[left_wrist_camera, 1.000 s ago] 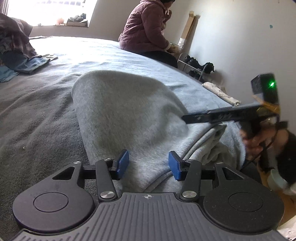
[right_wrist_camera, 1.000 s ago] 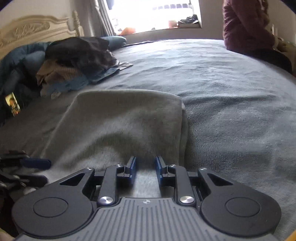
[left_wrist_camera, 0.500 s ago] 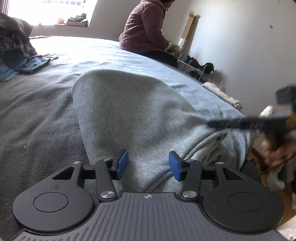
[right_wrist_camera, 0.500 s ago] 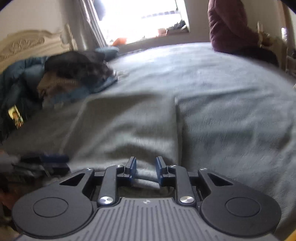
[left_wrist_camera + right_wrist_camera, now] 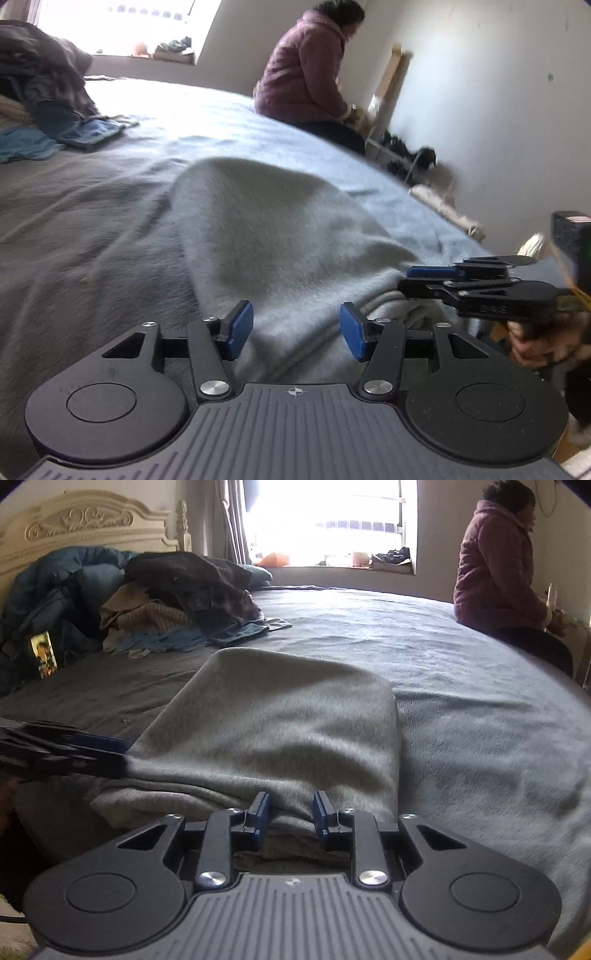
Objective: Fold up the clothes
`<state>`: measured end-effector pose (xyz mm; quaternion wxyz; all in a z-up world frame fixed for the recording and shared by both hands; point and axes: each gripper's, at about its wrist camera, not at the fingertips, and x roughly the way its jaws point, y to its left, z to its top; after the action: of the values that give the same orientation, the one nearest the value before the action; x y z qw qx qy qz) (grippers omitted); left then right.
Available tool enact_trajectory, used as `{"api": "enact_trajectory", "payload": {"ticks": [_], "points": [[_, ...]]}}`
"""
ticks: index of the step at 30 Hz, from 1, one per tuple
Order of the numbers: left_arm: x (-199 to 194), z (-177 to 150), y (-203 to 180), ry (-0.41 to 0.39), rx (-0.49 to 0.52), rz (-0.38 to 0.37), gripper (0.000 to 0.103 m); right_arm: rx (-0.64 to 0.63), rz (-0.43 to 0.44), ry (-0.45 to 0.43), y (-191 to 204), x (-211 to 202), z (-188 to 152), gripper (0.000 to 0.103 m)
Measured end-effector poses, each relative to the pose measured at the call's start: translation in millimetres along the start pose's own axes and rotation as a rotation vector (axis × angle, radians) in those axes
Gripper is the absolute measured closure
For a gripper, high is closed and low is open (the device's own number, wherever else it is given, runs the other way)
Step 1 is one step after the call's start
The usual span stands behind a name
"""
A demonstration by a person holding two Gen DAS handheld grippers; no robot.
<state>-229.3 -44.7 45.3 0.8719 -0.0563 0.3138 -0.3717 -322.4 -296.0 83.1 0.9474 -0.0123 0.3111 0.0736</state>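
Lying mid-frame on bed (image 5: 461, 701): grey garment (image 5: 280, 716), folded, fuzzy, near edge layered. Left gripper (image 5: 296, 331) spread, just widened, cloth between; right gripper (image 5: 290, 816) pinching hem.

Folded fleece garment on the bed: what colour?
Plain light grey, no pattern. The folded fleece garment shows best in the right wrist view, on the darker grey bedspread.

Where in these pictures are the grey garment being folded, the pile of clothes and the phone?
grey garment (image 5: 288, 716): right wrist view, its flat top.
pile of clothes (image 5: 184, 590): right wrist view, the dark top garment.
phone (image 5: 44, 654): right wrist view, its lit screen.
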Motion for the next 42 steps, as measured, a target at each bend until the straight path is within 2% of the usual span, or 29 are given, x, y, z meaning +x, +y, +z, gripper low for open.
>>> {"api": "enact_trajectory", "payload": {"ticks": [2, 7, 11, 13, 14, 18, 22, 25, 30, 33, 36, 39, 42], "points": [[-16.8, -10.7, 3.0, 0.004, -0.003, 0.024, 0.049, -0.024, -0.005, -0.03, 7.5, -13.2, 5.3, 0.076], [-36.5, -36.0, 10.9, 0.058, -0.015, 0.093, 0.05, -0.085, 0.057, -0.133, 26.4, -30.7, 21.1, 0.076], [-35.1, -37.9, 12.6, 0.032, -0.006, 0.111, 0.05, -0.134, 0.032, -0.05, 27.6, 5.0, 1.4, 0.075], [-30.6, -37.2, 10.1, 0.014, 0.036, 0.116, 0.05, -0.154, 0.018, -0.007, 26.1, 22.6, -10.2, 0.075], [-26.9, -36.4, 8.1, 0.015, 0.066, 0.125, 0.05, -0.165, 0.004, -0.002, 30.5, 19.3, -5.4, 0.074], [-15.6, -39.5, -1.6, 0.012, 0.176, 0.111, 0.05, -0.178, 0.003, -0.038, 41.8, 2.1, 6.4, 0.073], [-12.9, -41.5, -7.1, -0.005, 0.203, 0.072, 0.05, -0.2, 0.057, -0.088, 51.5, -16.9, 5.7, 0.071], [-8.6, -42.1, -8.0, -0.007, 0.206, 0.076, 0.05, -0.213, 0.133, -0.093, 61.2, -27.3, 4.4, 0.071], [0.7, -38.9, -10.1, -0.009, 0.201, 0.113, 0.05, -0.146, 0.267, -0.02, 66.6, -27.4, -10.0, 0.072], [3.6, -35.3, -8.2, -0.008, 0.17, 0.125, 0.049, -0.075, 0.311, 0.02, 66.7, -15.3, -13.5, 0.079], [4.6, -34.2, -10.9, -0.005, 0.173, 0.138, 0.049, -0.016, 0.316, 0.061, 66.9, 3.7, -13.4, 0.087], [6.5, -34.7, -16.1, -0.001, 0.209, 0.156, 0.049, 0.044, 0.317, 0.078, 62.5, 16.4, -13.5, 0.09], [7.4, -32.6, -18.6, -0.002, 0.224, 0.157, 0.049, 0.066, 0.317, 0.049, 59.1, 14.9, -13.5, 0.093]]}}
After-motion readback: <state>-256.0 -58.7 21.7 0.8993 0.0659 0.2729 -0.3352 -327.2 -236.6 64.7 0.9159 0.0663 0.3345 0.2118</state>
